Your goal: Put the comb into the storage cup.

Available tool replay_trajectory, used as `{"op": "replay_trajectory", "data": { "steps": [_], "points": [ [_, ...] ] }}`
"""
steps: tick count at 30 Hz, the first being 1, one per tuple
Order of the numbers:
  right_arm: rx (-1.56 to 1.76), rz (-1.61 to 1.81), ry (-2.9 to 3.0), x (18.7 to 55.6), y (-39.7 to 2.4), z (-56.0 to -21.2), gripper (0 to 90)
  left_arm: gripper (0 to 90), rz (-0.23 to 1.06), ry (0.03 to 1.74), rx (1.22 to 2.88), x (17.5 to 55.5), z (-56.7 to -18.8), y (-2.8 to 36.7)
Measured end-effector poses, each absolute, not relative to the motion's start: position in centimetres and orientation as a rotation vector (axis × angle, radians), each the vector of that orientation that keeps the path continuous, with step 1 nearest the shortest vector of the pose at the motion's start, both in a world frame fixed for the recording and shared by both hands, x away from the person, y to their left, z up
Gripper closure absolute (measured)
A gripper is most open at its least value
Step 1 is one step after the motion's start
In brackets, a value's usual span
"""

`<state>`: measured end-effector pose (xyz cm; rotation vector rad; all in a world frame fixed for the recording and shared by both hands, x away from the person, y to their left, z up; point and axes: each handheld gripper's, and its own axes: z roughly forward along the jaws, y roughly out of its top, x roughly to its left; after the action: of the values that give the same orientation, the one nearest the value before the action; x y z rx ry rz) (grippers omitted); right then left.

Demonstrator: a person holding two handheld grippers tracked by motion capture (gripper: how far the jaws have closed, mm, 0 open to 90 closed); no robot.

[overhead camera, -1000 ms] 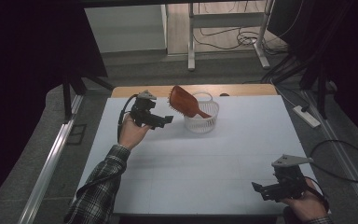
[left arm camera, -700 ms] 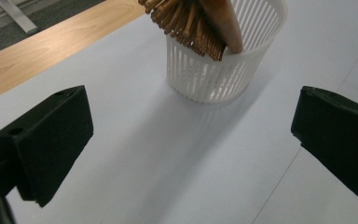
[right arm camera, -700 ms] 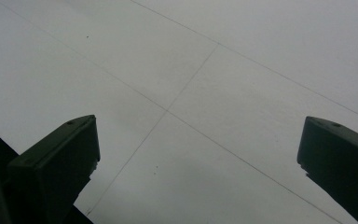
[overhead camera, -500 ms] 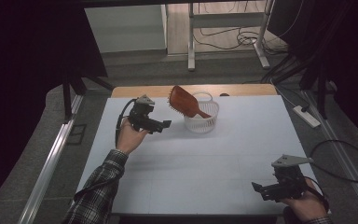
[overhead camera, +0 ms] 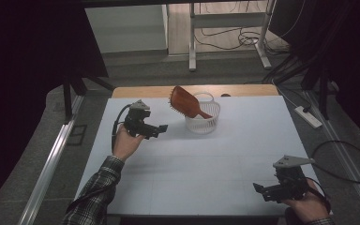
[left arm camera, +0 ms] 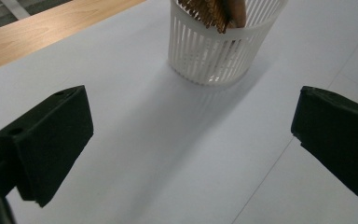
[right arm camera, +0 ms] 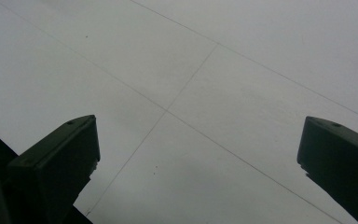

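Hairbrush (overhead camera: 186,101), one, basket (overhead camera: 203,121), one, grippers, two

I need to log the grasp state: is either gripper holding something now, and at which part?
Nothing is held. The left gripper is open, apart from the white basket with the hairbrush. The right gripper is open over the table.

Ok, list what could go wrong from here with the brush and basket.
1. The hairbrush leans far out over the rim of the small white basket; a clumsy pull might tip the light basket.
2. The left gripper, jaws open, hovers beside the basket and could knock it if it swings in.
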<state>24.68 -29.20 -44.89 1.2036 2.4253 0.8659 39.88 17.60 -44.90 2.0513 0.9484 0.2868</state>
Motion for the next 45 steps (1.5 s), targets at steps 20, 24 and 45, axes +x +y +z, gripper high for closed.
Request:
{"op": "replay_trajectory", "data": {
  "steps": [20,24,45],
  "points": [
    [1.201,0.873,2.426,24.6,-29.2,-44.8,0.0,1.0,0.279,0.859,2.017,38.3,-45.4,17.8],
    [1.199,0.871,2.429,24.6,-29.2,-44.8,0.0,0.9,0.286,0.857,2.029,37.8,-45.4,17.9],
    [1.197,0.871,2.425,24.6,-29.2,-44.9,0.0,0.0,0.275,0.887,2.024,35.7,-46.0,18.7]
  ]
}}
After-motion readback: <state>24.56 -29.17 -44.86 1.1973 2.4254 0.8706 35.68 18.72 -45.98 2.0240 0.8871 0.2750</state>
